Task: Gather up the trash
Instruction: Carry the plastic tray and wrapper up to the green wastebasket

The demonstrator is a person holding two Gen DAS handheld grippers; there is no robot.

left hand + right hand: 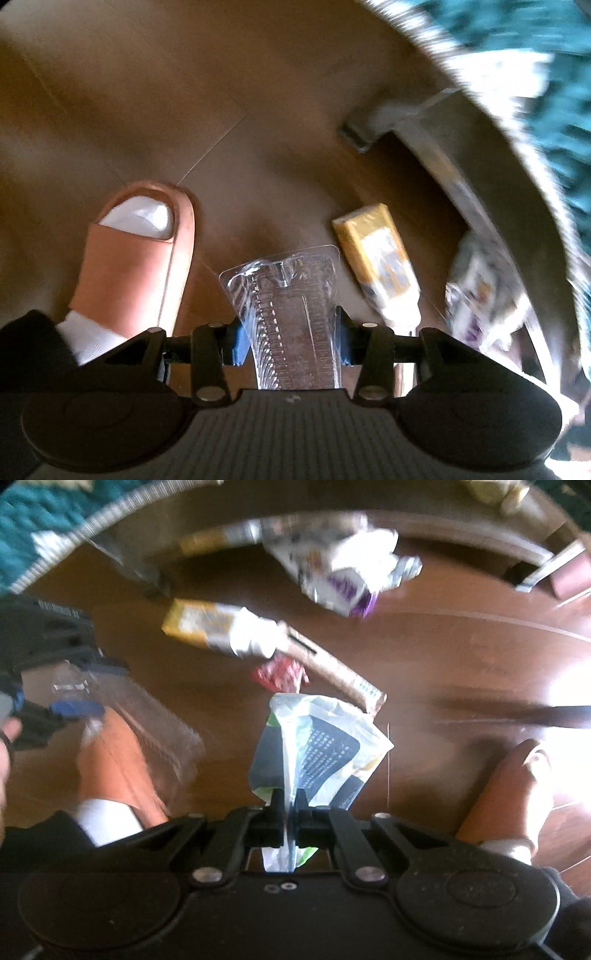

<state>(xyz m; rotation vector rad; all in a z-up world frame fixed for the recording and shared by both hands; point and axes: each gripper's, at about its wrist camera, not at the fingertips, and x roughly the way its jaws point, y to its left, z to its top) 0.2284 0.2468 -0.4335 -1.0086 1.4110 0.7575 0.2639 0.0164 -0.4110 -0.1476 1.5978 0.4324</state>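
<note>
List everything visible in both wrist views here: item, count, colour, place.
clear plastic tray: 1, transparent, held between the left gripper's fingers
plastic wrapper: 1, white, dark and green, pinched by the right gripper
yellow box: 1, yellow and white, on the floor
red wrapper: 1, red, on the floor beyond the plastic wrapper
crumpled packaging: 1 heap, white and purple, by the furniture base
wooden floor: brown
slippers: 2, orange, over white socks
left gripper: black
right gripper: black
</note>
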